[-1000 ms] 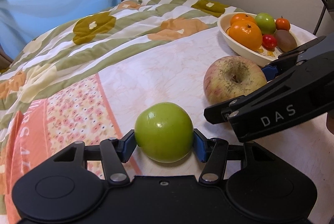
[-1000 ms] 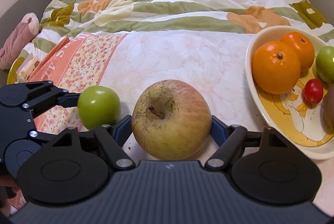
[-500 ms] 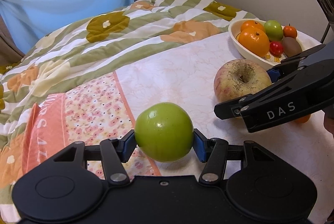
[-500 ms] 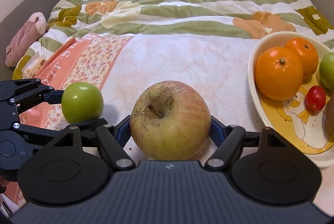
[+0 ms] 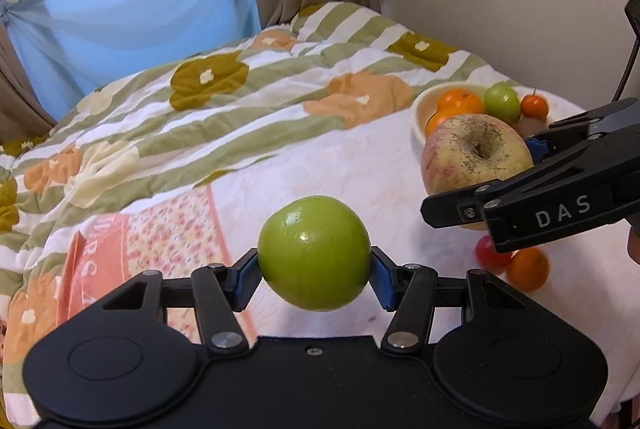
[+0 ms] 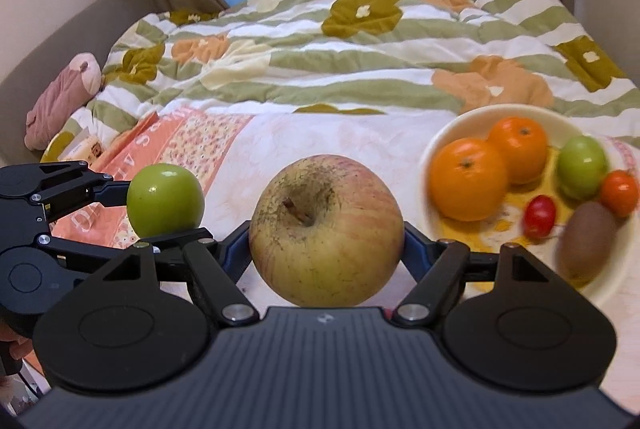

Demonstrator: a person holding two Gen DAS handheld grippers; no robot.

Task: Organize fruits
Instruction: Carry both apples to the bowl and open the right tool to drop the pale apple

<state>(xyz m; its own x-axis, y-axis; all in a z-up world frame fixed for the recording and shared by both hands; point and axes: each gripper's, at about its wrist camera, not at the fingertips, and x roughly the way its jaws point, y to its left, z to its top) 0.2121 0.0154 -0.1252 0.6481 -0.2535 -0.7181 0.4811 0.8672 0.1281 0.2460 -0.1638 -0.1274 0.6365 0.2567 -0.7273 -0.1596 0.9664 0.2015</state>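
My left gripper [image 5: 315,271] is shut on a small green apple [image 5: 314,252], held clear above the bedcover. To its right, my right gripper [image 6: 326,247] is shut on a large red-yellow apple [image 6: 326,229], also lifted off the cover. In the right wrist view the green apple [image 6: 165,200] and left gripper [image 6: 160,205] show at the left. A cream bowl [image 6: 440,137] at the right holds two oranges [image 6: 468,179], a green apple [image 6: 582,167], a small orange fruit [image 6: 619,193], a red cherry tomato [image 6: 540,215] and a kiwi [image 6: 586,239].
A small red fruit [image 5: 491,252] and a small orange one [image 5: 528,269] lie on the white cover under the right gripper. The bed has a striped floral quilt [image 5: 240,101]. A pink stuffed toy [image 6: 64,93] lies at its far left edge. Curtains and a wall stand behind.
Both grippers rose off the cover with their apples still gripped. The large apple now hangs in front of the bowl in the left wrist view, and two small fruits show beneath it.
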